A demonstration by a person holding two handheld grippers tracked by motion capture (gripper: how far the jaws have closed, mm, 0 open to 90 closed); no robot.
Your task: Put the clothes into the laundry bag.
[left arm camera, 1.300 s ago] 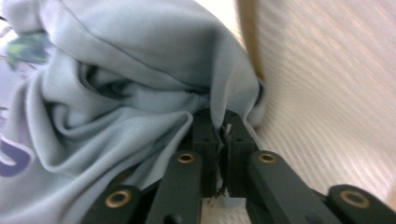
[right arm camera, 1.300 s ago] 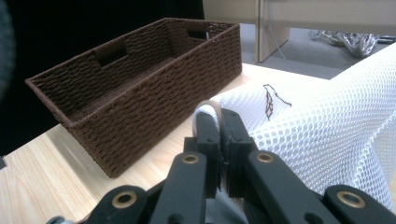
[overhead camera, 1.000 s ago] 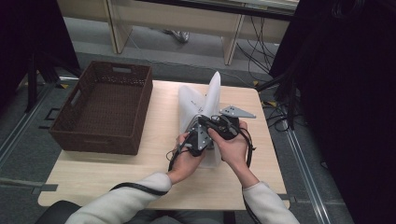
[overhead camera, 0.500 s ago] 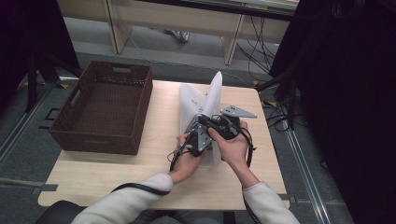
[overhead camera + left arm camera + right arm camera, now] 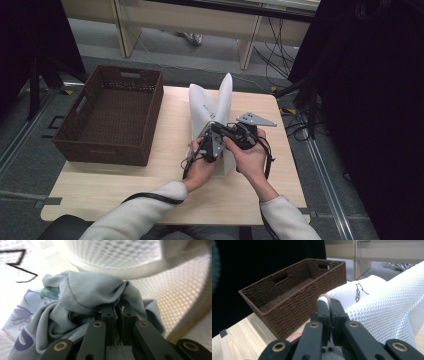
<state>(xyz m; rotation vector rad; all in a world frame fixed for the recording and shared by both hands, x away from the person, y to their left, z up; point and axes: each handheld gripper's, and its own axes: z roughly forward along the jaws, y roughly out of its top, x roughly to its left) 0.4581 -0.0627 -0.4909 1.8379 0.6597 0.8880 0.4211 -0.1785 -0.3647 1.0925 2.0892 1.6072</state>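
Observation:
A white mesh bag (image 5: pixel 207 102) lies on the wooden table (image 5: pixel 125 185), its mouth toward the person. My left gripper (image 5: pixel 209 132) reaches into that mouth. In the left gripper view its jaws (image 5: pixel 117 308) stand nearly together, pinching a fold of a grey-blue cloth (image 5: pixel 87 292) with a floral print, under the mesh wall (image 5: pixel 120 252). My right gripper (image 5: pixel 221 129) sits just to the right of it. In the right gripper view this gripper (image 5: pixel 329 306) is shut on the bag's tan-edged rim (image 5: pixel 327 298), and the mesh (image 5: pixel 382 307) spreads off to the right.
A dark brown wicker basket (image 5: pixel 145 110) stands on the left part of the table, also seen close by in the right gripper view (image 5: pixel 294 295). Beyond the far table edge, cables (image 5: pixel 280 50) lie on the floor near desk legs.

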